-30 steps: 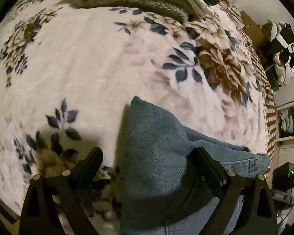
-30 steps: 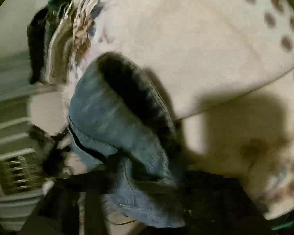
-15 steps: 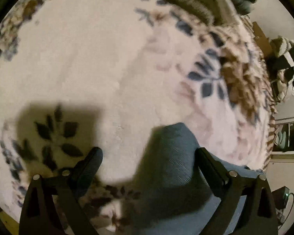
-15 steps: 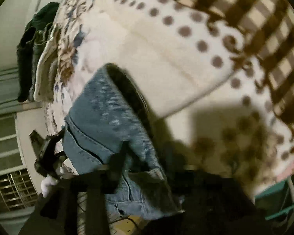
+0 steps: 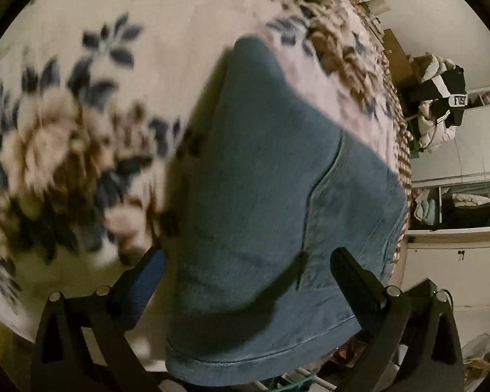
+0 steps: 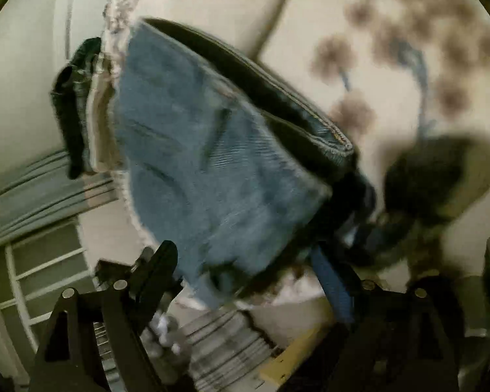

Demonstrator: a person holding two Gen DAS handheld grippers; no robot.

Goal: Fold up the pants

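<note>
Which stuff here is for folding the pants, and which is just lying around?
For the job:
- blue jeans
- left gripper, fingers spread either side of the denim
- right gripper

Just lying about:
- floral blanket
- black-and-white jacket
- dotted cream bedding

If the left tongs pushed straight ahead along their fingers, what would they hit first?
Most likely the jeans: the denim fills the gap between the open left tongs and stretches ahead of them. The floral blanket lies beneath and beyond, though depth is hard to judge.
</note>
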